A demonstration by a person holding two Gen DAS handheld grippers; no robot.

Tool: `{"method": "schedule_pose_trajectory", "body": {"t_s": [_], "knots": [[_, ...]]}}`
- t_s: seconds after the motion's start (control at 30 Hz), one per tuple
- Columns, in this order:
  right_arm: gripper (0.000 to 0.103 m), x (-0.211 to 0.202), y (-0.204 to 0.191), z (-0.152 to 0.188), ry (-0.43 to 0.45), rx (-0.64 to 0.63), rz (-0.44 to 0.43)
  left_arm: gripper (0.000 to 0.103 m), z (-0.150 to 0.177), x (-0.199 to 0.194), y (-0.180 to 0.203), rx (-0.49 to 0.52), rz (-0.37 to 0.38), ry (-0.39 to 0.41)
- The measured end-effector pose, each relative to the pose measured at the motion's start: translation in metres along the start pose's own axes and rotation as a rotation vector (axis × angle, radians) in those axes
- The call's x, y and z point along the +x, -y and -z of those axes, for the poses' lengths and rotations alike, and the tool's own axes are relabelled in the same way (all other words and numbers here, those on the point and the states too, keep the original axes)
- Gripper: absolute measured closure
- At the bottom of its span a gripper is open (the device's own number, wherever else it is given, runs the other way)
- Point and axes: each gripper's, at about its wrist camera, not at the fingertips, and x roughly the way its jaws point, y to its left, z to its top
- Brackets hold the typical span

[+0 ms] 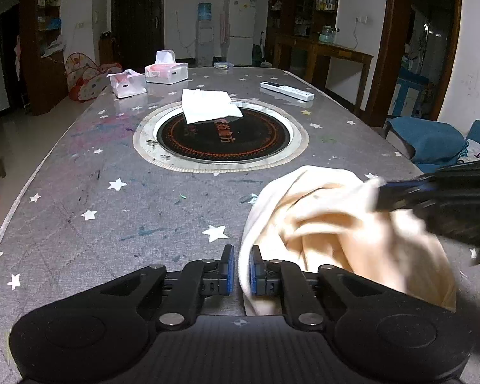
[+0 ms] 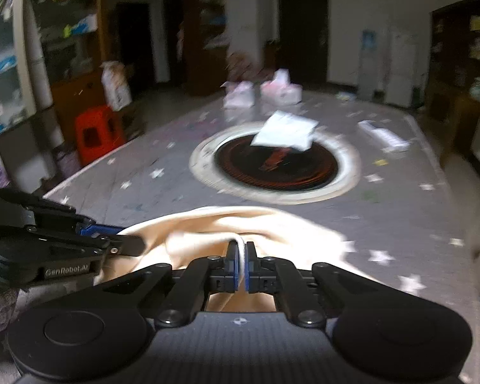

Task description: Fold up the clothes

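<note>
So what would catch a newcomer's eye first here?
The cream garment, bunched at the table's near edge, pinched by both the left gripper and the right gripper. Beyond it, the round black cooktop mid-table, a white cloth lying across its far rim.

**Both grippers pinched in, low over the near end**

Left gripper (image 1: 241,270) sits low with its two blue-padded fingers drawn close together, just a thin gap between them, and an edge of the cream cloth (image 1: 329,220) runs through that gap, so it's clamped on the fabric. From the right wrist view the same gripper comes in from the left side, fingers pointing roughly right, tips buried in the cloth.

Right gripper (image 2: 241,267) is the same deal: fingers nearly touching, a fold of cloth nipped between the pads. In the left wrist view it reaches in from the right edge, blurry, angled toward the left, tips on the fabric. The two are near each other, not touching.
</note>
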Motion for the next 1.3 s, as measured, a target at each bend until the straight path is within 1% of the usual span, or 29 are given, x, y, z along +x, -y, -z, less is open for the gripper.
{"method": "schedule_pose_trajectory", "body": {"t_s": [0.1,0.23,0.37,0.6,0.67,0.7,0.73,0.8,0.83,0.87,0.9,0.93,0.97,1.0,1.03,1.2,1.3], "knots": [[0.101,-0.035,0.016,0.009,0.049,0.023,0.073,0.096,0.001,-0.005,0.001,-0.003,0.0,0.012],[0.101,-0.078,0.036,0.026,0.09,0.059,0.16,0.099,0.005,-0.019,-0.001,-0.016,-0.003,0.033],[0.1,-0.12,0.06,0.049,0.101,0.109,0.267,0.1,0.012,-0.036,-0.007,-0.045,-0.013,0.05],[0.1,-0.162,0.089,0.097,0.045,0.203,0.413,0.1,0.037,-0.08,-0.025,-0.087,-0.023,0.061],[0.099,-0.166,0.094,0.106,0.004,0.222,0.421,0.1,0.045,-0.088,-0.027,-0.077,-0.008,0.047],[0.096,-0.166,0.095,0.111,-0.018,0.221,0.428,0.099,0.048,-0.092,-0.027,-0.067,-0.003,0.043],[0.095,-0.166,0.094,0.114,-0.027,0.213,0.438,0.096,0.049,-0.094,-0.025,-0.049,-0.002,0.042],[0.093,-0.167,0.091,0.114,-0.022,0.205,0.45,0.087,0.049,-0.099,-0.019,-0.008,-0.005,0.053],[0.092,-0.169,0.09,0.112,-0.006,0.206,0.45,0.079,0.047,-0.101,-0.016,0.01,0.001,0.065],[0.089,-0.17,0.087,0.109,0.011,0.203,0.446,0.07,0.044,-0.102,-0.012,0.024,0.007,0.074],[0.085,-0.17,0.084,0.105,0.028,0.2,0.441,0.066,0.039,-0.101,-0.007,0.038,0.012,0.081],[0.083,-0.168,0.081,0.102,0.035,0.197,0.422,0.059,0.035,-0.099,-0.002,0.053,0.017,0.088],[0.076,-0.166,0.078,0.099,0.042,0.194,0.403,0.054,0.032,-0.095,0.004,0.075,0.024,0.092],[0.071,-0.164,0.074,0.097,0.048,0.19,0.383,0.052,0.028,-0.09,0.01,0.098,0.032,0.093],[0.069,-0.159,0.068,0.094,0.044,0.18,0.351,0.049,0.023,-0.082,0.016,0.116,0.037,0.089],[0.067,-0.126,0.046,0.098,-0.011,0.161,0.23,0.049,0.003,-0.027,0.033,0.149,0.036,0.008],[0.067,-0.11,0.036,0.101,-0.039,0.156,0.19,0.049,-0.003,0.003,0.04,0.18,0.015,-0.032]]}}
